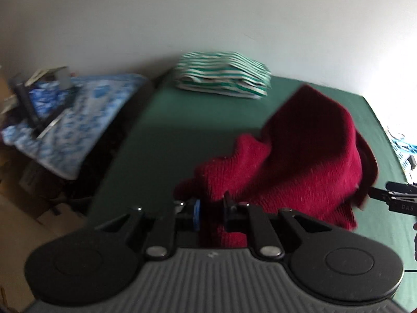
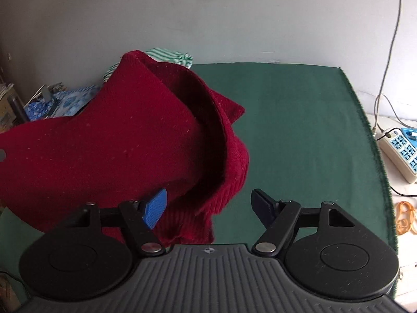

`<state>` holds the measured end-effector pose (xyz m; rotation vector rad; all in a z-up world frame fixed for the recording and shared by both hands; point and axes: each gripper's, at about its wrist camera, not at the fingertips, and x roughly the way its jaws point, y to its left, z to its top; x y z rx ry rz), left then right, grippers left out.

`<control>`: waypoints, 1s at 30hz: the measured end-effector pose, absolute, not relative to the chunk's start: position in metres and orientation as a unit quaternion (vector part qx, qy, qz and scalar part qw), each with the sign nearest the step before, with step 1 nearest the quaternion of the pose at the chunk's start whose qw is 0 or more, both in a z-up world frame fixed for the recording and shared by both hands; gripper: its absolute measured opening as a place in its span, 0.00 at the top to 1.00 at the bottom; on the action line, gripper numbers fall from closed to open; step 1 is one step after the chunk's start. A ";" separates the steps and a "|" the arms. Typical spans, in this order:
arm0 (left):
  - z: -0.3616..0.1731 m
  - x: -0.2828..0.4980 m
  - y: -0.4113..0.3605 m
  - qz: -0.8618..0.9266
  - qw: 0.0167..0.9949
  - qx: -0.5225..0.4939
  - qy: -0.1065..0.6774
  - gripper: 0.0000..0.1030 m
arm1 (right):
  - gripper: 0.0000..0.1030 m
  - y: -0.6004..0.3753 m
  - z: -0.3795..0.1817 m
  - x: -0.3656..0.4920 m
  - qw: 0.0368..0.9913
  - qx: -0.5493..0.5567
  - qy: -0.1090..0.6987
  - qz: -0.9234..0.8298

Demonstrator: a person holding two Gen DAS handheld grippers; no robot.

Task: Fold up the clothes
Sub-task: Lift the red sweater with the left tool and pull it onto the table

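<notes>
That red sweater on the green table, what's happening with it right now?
A person with two handheld grippers is folding clothes. The left gripper is shut on the red knit sweater, holding it above the green table. The right gripper is open beside it, holding nothing. A folded green-striped garment lies at the back.

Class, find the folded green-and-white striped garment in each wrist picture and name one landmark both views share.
Left wrist: striped garment lies upper centre, at the far edge of the green table cover, in full view.
Right wrist: striped garment shows upper left of centre, mostly hidden behind the red sweater.
Shared landmark: the red sweater.
</notes>
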<state>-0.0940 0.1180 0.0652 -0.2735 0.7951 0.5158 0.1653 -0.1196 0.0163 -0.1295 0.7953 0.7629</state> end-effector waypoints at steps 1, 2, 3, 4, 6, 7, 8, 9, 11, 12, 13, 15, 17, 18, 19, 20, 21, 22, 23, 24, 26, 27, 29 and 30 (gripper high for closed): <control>0.065 -0.107 0.125 0.250 0.881 -0.141 0.375 0.87 | 0.20 -0.111 0.015 0.160 0.851 -0.065 0.376 0.362; 0.065 -0.120 0.131 0.252 0.882 -0.150 0.369 0.87 | 0.17 -0.101 0.013 0.155 0.853 -0.066 0.372 0.359; 0.063 -0.130 0.137 0.252 0.882 -0.158 0.365 0.87 | 0.16 -0.091 0.011 0.150 0.856 -0.067 0.368 0.356; 0.059 -0.135 0.143 0.247 0.882 -0.163 0.366 0.86 | 0.16 -0.080 0.007 0.149 0.861 -0.066 0.367 0.347; 0.050 -0.146 0.153 0.237 0.883 -0.173 0.367 0.85 | 0.16 -0.058 0.000 0.147 0.861 -0.068 0.383 0.327; 0.045 -0.151 0.158 0.232 0.883 -0.178 0.368 0.84 | 0.18 -0.048 -0.002 0.147 0.859 -0.065 0.398 0.315; 0.041 -0.156 0.163 0.227 0.883 -0.182 0.368 0.82 | 0.26 -0.039 -0.004 0.148 0.856 -0.062 0.414 0.303; 0.038 -0.160 0.168 0.221 0.883 -0.184 0.370 0.82 | 0.31 -0.029 -0.006 0.149 0.853 -0.059 0.429 0.291; 0.034 -0.165 0.172 0.211 0.887 -0.179 0.369 0.79 | 0.28 -0.029 0.002 0.138 0.844 -0.002 0.431 0.320; 0.032 -0.167 0.173 0.205 0.890 -0.174 0.368 0.79 | 0.22 -0.030 0.007 0.132 0.837 0.029 0.430 0.336; 0.029 -0.166 0.176 0.198 0.892 -0.168 0.369 0.78 | 0.09 -0.030 0.011 0.125 0.830 0.060 0.429 0.353; 0.025 -0.163 0.179 0.187 0.896 -0.152 0.374 0.77 | 0.06 -0.021 0.002 0.116 0.836 0.028 0.425 0.347; 0.021 -0.158 0.180 0.181 0.898 -0.132 0.378 0.69 | 0.20 -0.011 -0.010 0.107 0.842 -0.013 0.421 0.336; 0.021 -0.156 0.181 0.183 0.899 -0.121 0.379 0.66 | 0.32 -0.009 -0.017 0.105 0.844 -0.032 0.428 0.321; 0.021 -0.154 0.181 0.190 0.900 -0.111 0.377 0.59 | 0.80 -0.010 -0.022 0.103 0.843 -0.037 0.440 0.307; 0.023 -0.155 0.180 0.198 0.903 -0.099 0.369 0.57 | 0.92 -0.018 -0.022 0.099 0.844 -0.017 0.442 0.303; 0.025 -0.155 0.178 0.204 0.907 -0.084 0.359 0.57 | 0.93 -0.027 -0.021 0.094 0.845 0.009 0.442 0.300; 0.028 -0.157 0.176 0.205 0.911 -0.068 0.351 0.57 | 0.93 -0.038 -0.017 0.088 0.851 0.021 0.431 0.300; 0.029 -0.158 0.174 0.201 0.915 -0.059 0.345 0.57 | 0.93 -0.048 -0.012 0.081 0.857 0.031 0.419 0.299; 0.029 -0.159 0.173 0.189 0.917 -0.062 0.346 0.57 | 0.93 -0.058 -0.007 0.074 0.862 0.030 0.412 0.295; 0.027 -0.160 0.171 0.166 0.919 -0.068 0.351 0.56 | 1.00 -0.080 -0.002 0.061 0.862 0.023 0.417 0.287; 0.023 -0.160 0.170 0.161 0.917 -0.070 0.357 0.54 | 1.00 -0.090 -0.001 0.054 0.861 0.018 0.423 0.281; 0.012 -0.161 0.168 0.166 0.911 -0.069 0.371 0.35 | 1.00 -0.102 0.000 0.036 0.852 -0.001 0.448 0.270; 0.006 -0.162 0.167 0.169 0.908 -0.070 0.378 0.32 | 1.00 -0.107 -0.002 0.030 0.845 -0.009 0.462 0.268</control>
